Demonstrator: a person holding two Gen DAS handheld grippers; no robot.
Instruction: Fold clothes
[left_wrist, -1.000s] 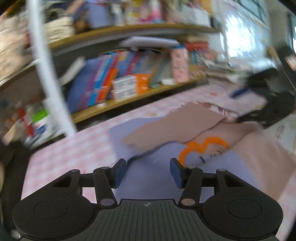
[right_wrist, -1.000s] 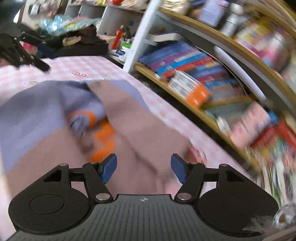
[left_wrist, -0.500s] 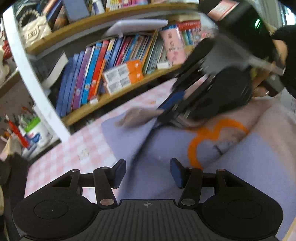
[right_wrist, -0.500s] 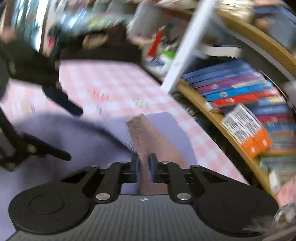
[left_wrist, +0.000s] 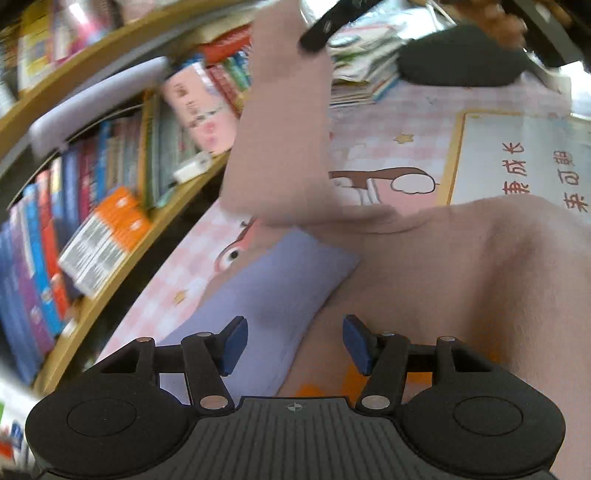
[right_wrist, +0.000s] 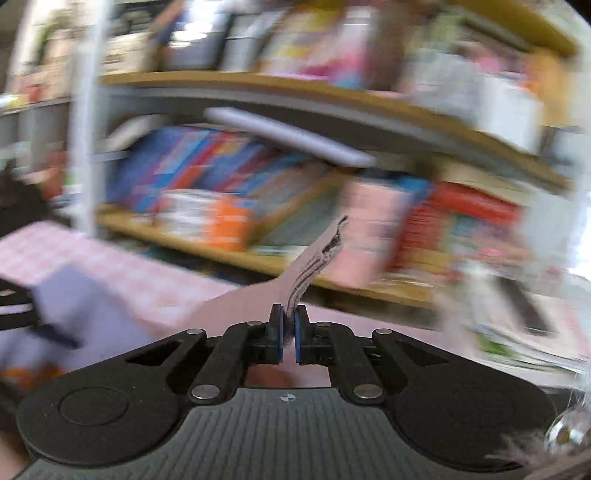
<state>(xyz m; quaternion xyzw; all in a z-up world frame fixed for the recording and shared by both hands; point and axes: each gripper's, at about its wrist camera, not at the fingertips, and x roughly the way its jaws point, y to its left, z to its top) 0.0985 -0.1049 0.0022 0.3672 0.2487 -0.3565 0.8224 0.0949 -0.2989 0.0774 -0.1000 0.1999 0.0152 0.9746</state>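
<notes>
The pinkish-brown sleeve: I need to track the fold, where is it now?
In the left wrist view the sleeve hangs lifted at top centre before the bookshelf, pinched in the shut right claw above the table.

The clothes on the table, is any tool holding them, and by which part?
Yes. The right tool is shut on the brownish-pink sleeve of the top, pinching its edge and lifting it. The left tool is open and holds nothing.

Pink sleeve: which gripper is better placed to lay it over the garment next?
Right. The right gripper is already shut on the pink sleeve, lifted above the garment. The left gripper hangs open over it, holding nothing.
</notes>
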